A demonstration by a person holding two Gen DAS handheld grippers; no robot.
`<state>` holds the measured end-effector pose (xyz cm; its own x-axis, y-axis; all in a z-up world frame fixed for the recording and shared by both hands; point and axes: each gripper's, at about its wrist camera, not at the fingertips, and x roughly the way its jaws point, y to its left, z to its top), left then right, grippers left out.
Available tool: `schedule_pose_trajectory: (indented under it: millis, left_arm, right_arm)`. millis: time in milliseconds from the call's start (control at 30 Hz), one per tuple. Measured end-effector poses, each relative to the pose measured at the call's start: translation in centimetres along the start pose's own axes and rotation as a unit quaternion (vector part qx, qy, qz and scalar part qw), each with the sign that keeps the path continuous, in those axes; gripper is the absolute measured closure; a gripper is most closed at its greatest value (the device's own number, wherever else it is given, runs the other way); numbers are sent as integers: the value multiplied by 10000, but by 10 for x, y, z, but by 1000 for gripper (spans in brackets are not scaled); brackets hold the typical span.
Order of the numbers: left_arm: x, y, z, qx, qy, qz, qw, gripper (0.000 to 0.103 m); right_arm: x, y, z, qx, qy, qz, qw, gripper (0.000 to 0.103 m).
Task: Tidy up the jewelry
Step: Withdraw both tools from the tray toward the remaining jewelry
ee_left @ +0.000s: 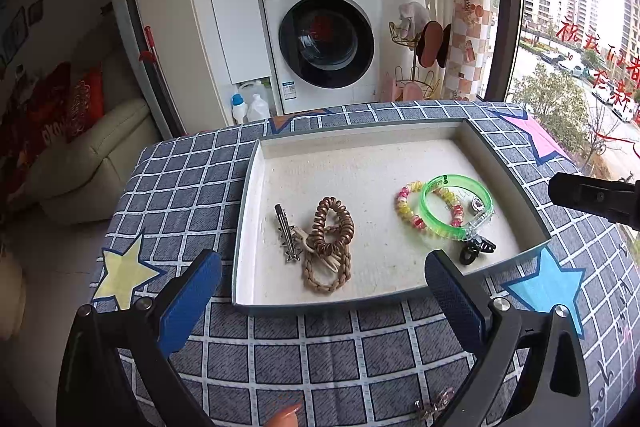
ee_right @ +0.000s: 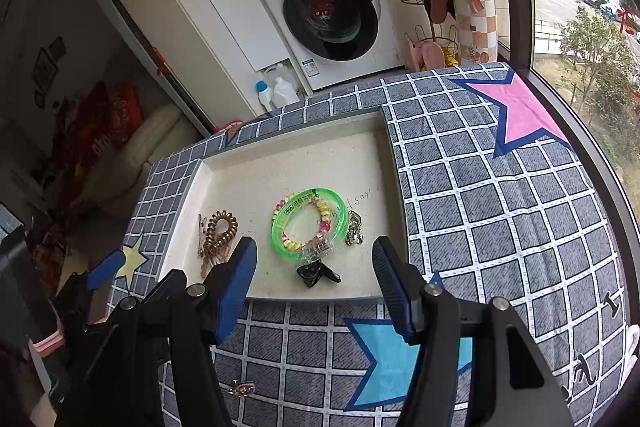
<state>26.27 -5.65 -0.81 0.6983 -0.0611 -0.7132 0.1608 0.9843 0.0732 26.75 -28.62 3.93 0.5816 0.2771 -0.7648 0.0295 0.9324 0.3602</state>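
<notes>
Two hand-held grippers are in view, both with jaws spread apart and empty: the left hand-held gripper (ee_left: 322,291) and the right hand-held gripper (ee_right: 314,273), each above the near edge of the tray (ee_left: 502,151). The tray rests on the checked bench (ee_left: 320,355). Inside lie a green bangle (ee_left: 456,207), a beaded bracelet (ee_left: 404,207), a black claw clip (ee_left: 476,249), a brown coil hair tie (ee_left: 334,225) and a metal hair clip (ee_left: 285,231). One small clip (ee_right: 242,387) lies on the bench outside the tray.
</notes>
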Motion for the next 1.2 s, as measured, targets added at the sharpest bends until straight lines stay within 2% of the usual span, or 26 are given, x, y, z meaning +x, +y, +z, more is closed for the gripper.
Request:
schedule_pose_trajectory:
  millis: [33,167,267,433,700,867,967,1033,1067,1200]
  left_arm:
    - [-5,1,-3,-11,5,-15,10000,0]
    - [-27,3,-20,-9,-3,-77,10000,0]
    - [-43,6,-36,-13,9,-115,9999,0]
    - [-67,6,-63,67,-9,-105,9999,0]
    - [-91,-2,-108,167,31,-223,9996,0]
    - [-102,-10,-134,216,114,-580,9980,0]
    - [-105,-20,-147,363,152,-640,9972,0]
    - [-105,-26,-154,433,215,-704,9963,0]
    - [-105,-29,-158,468,233,-735,9959,0]
    - [-104,-41,-167,613,286,-765,9948,0]
  right_arm:
    - [-5,1,-4,-5,-16,34,10000,31]
    - [-24,6,-20,-53,8,157,9999,29]
    - [-37,10,-33,-83,21,210,9997,22]
    - [-57,14,-57,-98,49,294,9995,21]
    - [-71,12,-98,-190,187,196,9995,19]
    - [-79,2,-121,-102,228,149,9996,18]
    - [-83,0,-133,-156,231,80,9996,17]
    - [-84,-1,-140,-230,256,28,9994,11]
    - [-85,-1,-145,-263,277,6,9993,2]
    - [-90,-2,-156,-320,230,60,9992,0]
